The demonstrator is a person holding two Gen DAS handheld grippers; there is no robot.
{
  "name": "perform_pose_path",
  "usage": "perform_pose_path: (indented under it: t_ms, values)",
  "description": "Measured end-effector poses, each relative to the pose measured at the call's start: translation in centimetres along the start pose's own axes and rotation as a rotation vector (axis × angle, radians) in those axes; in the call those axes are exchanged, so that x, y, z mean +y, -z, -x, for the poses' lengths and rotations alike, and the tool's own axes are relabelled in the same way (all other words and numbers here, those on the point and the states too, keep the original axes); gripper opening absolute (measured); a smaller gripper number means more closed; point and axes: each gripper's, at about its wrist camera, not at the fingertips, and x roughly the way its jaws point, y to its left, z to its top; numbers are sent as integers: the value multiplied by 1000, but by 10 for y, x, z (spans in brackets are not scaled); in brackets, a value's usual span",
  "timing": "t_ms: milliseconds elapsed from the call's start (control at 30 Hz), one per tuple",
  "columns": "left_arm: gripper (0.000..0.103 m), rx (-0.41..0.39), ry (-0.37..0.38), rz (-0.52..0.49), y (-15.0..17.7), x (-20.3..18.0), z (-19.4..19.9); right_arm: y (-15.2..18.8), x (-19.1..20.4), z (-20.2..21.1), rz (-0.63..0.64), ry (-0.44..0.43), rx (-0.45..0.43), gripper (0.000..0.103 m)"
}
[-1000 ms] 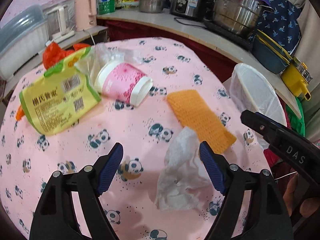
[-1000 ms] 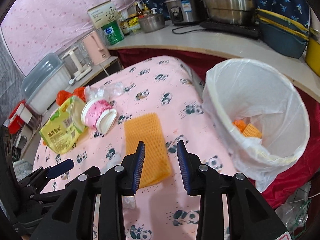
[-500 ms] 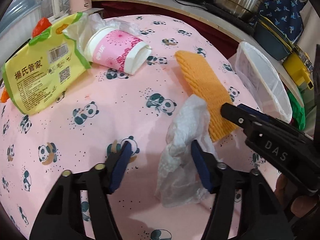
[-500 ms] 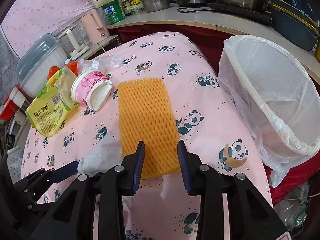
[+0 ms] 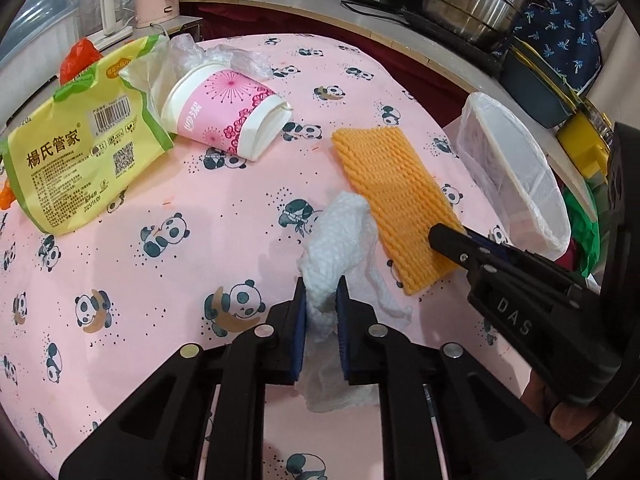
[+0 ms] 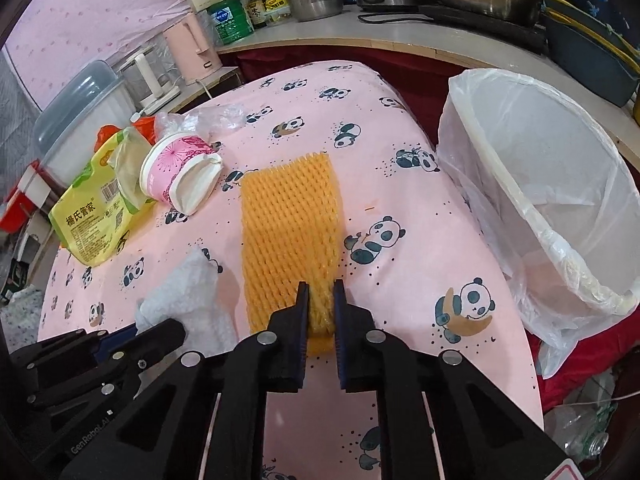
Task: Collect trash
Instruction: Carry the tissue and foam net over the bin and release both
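A crumpled white tissue [image 5: 340,240] lies on the pink panda tablecloth [image 5: 160,280]; my left gripper [image 5: 321,286] is closing, its pads pinching the tissue's near part. An orange foam net [image 6: 290,220] lies flat to its right; my right gripper [image 6: 321,292] is closing on its near end, which bunches between the pads. In the left wrist view the right gripper [image 5: 444,236] reaches onto the orange foam net [image 5: 392,196]. A pink paper cup [image 5: 224,114] lies on its side beside a yellow-green packet [image 5: 76,148]. The white-lined trash bin [image 6: 540,200] stands off the table's right edge.
Clear plastic wrap [image 5: 216,56] and an orange scrap [image 5: 78,60] lie behind the cup. A counter [image 6: 400,32] behind holds pots, a rice cooker, tins and a pink kettle [image 6: 192,46]. A clear lidded box [image 6: 76,120] stands at far left.
Both grippers dropped toward the table and closed: the left onto the white tissue, the right onto the near end of the orange foam net.
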Motion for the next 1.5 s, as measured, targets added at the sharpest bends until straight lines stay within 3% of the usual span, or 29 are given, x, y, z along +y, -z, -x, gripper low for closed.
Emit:
perform_pose_path:
  t_ms: [467, 867, 1133, 1500]
  values:
    - [13, -93, 21, -78, -31, -54, 30, -22, -31, 73, -72, -2, -180, 10]
    - [13, -144, 106, -205, -65, -141, 34, -36, -111, 134, -205, 68, -323, 10]
    - [13, -141, 180, -276, -85, -195, 18, -36, -168, 142, -301, 135, -344, 10]
    - [15, -115, 231, -318, -106, -232, -16, -38, -196, 122, -353, 175, -314, 10]
